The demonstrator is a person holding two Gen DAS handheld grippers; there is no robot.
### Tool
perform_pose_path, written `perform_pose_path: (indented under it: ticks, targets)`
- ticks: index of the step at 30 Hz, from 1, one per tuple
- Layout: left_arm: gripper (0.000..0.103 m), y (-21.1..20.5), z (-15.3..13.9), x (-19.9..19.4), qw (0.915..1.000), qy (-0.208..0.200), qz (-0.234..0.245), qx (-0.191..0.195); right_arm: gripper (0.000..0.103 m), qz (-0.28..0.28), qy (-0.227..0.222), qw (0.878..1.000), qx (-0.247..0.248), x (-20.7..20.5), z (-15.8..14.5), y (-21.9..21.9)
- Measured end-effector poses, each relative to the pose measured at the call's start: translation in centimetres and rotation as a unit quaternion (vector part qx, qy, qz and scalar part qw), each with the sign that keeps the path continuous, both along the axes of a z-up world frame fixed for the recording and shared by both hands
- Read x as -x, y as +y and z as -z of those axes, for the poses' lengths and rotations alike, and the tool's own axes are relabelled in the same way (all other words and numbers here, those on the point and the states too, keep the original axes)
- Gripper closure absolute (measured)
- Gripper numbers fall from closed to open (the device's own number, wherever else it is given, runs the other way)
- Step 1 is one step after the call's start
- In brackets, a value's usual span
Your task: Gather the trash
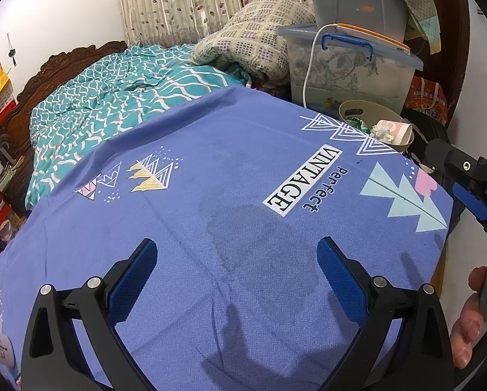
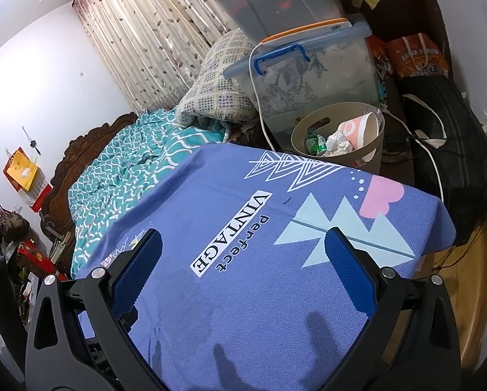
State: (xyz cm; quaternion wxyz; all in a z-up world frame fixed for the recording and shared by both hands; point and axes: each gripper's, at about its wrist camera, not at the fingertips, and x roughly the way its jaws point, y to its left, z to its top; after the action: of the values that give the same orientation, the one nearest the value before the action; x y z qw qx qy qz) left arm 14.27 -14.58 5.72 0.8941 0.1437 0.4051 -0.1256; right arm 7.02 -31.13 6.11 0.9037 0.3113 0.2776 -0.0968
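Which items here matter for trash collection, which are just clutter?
Job: bin, paper cup, tissue wad, green wrappers, both open grippers.
Clutter: storage box, quilt, white cable, black bag.

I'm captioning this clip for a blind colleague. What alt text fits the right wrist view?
The open right gripper hovers empty over a blue-purple tablecloth printed "Perfect VINTAGE". Past the table's far edge stands a beige wastebasket holding crumpled tissue, a paper cup and green wrappers, in front of stacked plastic storage bins beside a bed with a teal quilt.
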Motion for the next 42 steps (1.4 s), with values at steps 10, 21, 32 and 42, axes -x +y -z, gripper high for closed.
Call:
perform_pose_path:
  ticks: [10,21,32,42]
  targets:
    - [0.008,-0.3,0.1,-0.1,1.0000,0.005,0.005,-0.005,0.004,-0.001,0.001,1.000,0.001,-0.2,-0.2,0.0]
    - [0.008,-0.7,0.7,-0.1,0.9999,0.009,0.010,-0.010,0.004,-0.002,0.003,1.000,-0.002,-0.4,0.2,-0.3]
    - [0.008,-0.5,1.0,0.1,0.9998,0.013,0.012,-0.010,0.004,-0.002,0.005,1.000,-0.002,-0.4,0.5,-0.2]
    - [0.008,-0.4,1.4,0.1,0.9997,0.017,0.011,-0.009,0.004,-0.002,0.005,1.000,-0.002,-0.4,0.5,-0.1]
